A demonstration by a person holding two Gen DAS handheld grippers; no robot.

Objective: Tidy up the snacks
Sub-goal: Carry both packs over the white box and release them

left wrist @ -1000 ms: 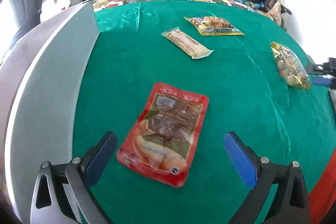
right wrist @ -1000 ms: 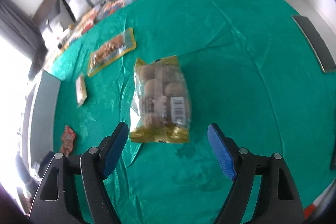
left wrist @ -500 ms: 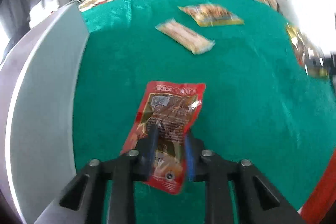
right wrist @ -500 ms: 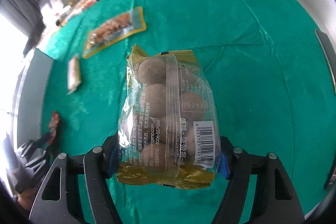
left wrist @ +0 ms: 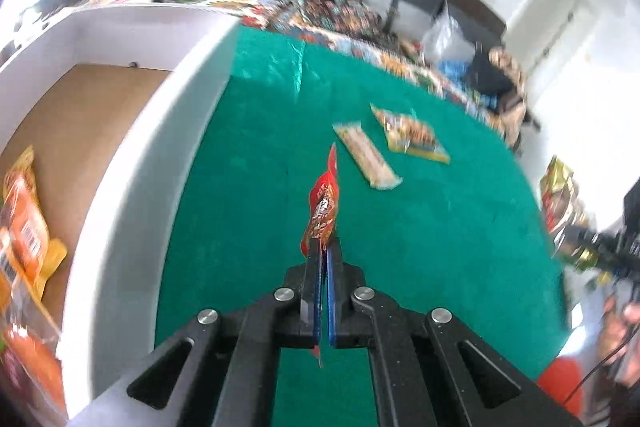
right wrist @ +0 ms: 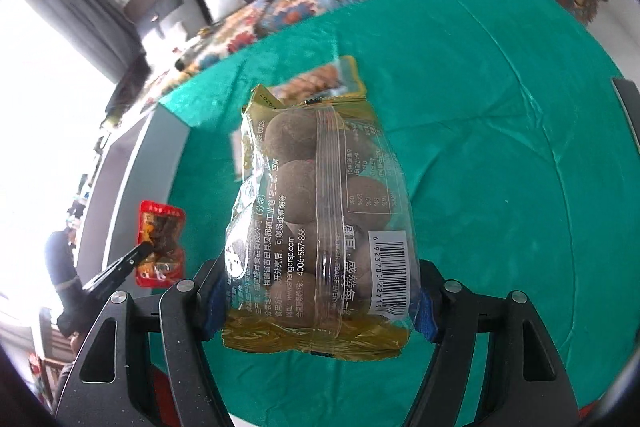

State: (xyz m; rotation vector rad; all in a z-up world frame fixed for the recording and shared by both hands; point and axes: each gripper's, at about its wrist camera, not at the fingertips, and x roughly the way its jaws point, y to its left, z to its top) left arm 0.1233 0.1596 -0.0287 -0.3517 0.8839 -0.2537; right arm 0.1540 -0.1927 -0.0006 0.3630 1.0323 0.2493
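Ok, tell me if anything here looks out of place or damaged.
Nothing stands out. The left hand-held gripper is shut on the red packet, which sticks up edge-on. The right hand-held gripper holds the yellow bag, intact. Two more packets lie flat on the green cloth; no spill or tear shows.

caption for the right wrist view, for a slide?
Right gripper lifts a clear bag of brown balls above the green cloth.
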